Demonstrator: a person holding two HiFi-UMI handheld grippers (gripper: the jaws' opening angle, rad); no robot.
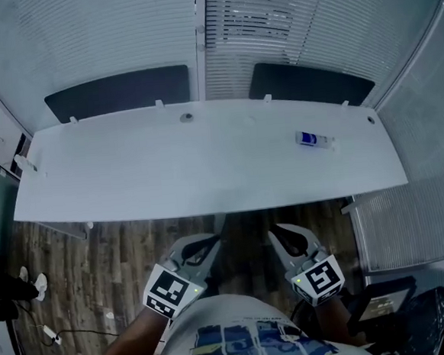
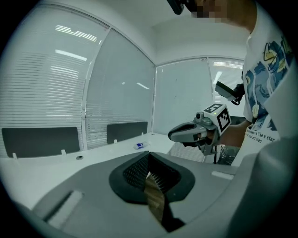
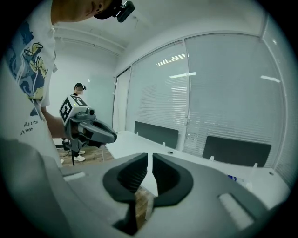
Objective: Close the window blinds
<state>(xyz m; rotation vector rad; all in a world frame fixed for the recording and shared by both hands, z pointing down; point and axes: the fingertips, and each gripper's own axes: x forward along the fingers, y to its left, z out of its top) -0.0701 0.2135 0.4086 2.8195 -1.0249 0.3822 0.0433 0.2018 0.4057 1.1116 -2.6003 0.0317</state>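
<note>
Across the far glass wall hang the window blinds, well apart from both grippers, with the white worktop lying between. Left gripper and right gripper are side by side over the wooden floor, just before the worktop's near edge. The fingers of each are pressed together and hold nothing. One small blue-white item lies on the worktop's right part.

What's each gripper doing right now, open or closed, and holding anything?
Left gripper: closed, holding nothing.
Right gripper: closed or very nearly so, holding nothing.
</note>
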